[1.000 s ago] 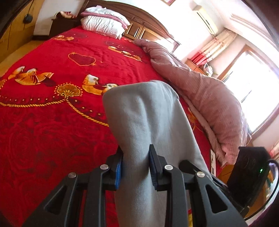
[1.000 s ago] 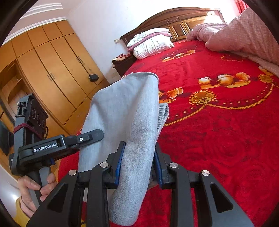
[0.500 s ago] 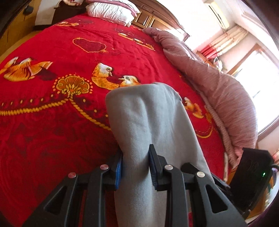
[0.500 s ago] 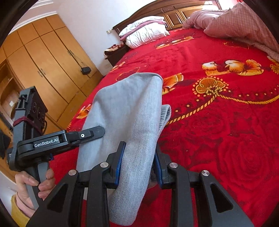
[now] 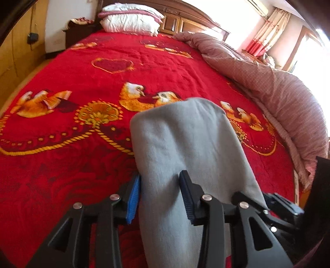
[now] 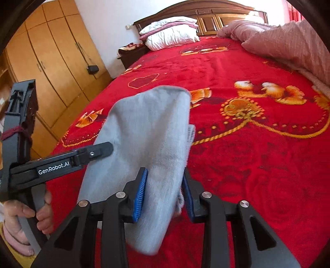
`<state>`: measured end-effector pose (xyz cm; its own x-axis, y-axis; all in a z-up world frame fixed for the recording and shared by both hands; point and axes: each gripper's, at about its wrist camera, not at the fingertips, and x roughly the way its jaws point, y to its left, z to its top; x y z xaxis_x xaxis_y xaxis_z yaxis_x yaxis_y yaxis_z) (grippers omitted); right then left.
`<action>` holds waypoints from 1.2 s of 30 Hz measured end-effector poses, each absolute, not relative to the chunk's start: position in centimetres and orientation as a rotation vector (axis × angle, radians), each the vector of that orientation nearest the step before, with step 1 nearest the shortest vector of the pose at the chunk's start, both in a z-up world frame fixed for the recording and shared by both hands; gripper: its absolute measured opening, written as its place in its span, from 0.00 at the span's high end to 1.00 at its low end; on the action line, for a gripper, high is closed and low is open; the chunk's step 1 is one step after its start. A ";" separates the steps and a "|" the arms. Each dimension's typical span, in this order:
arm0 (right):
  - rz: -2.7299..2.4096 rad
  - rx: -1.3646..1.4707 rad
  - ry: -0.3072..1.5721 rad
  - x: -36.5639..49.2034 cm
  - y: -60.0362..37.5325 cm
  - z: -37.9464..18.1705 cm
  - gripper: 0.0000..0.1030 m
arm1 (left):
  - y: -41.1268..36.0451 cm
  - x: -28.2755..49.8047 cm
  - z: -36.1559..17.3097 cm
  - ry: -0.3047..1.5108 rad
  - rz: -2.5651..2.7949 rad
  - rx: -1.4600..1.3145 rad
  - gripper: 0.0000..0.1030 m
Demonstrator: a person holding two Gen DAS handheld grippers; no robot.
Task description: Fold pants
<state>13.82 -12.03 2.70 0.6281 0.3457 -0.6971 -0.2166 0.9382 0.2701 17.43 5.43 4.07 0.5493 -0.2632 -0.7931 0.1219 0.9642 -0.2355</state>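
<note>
Big bed w/ red bedspread (image 5: 61, 165) fills the room, pink quilt (image 5: 278, 99) bunched along its far side, white pillows (image 6: 171, 37) at the headboard. Grey pants (image 5: 185, 154) hang doubled over above the spread, lifted off it betw. both tools. Left gripper (image 5: 159, 195) jaws nearly closed, pinching one edge of the fabric; right gripper (image 6: 165, 193) same, clamped on the other edge.

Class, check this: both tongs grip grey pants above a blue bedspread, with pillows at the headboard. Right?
Wrong in one respect: the bedspread is red, not blue, as both wrist views show. Left tongs and right tongs do grip the grey pants; pillows lie at the headboard.
</note>
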 end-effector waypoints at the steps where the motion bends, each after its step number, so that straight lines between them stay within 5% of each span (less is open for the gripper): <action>1: 0.318 0.152 0.820 13.3 -12.2 3.3 0.68 | 5.4 17.2 4.4 0.958 -0.223 -0.153 0.62; 13: 0.350 -0.046 0.764 9.7 -10.5 4.3 0.84 | 4.5 11.4 6.0 0.904 -0.239 -0.154 0.65; 36: 0.409 -0.019 0.832 10.2 -12.7 2.2 0.79 | 4.2 9.4 3.4 0.931 -0.136 -0.099 0.59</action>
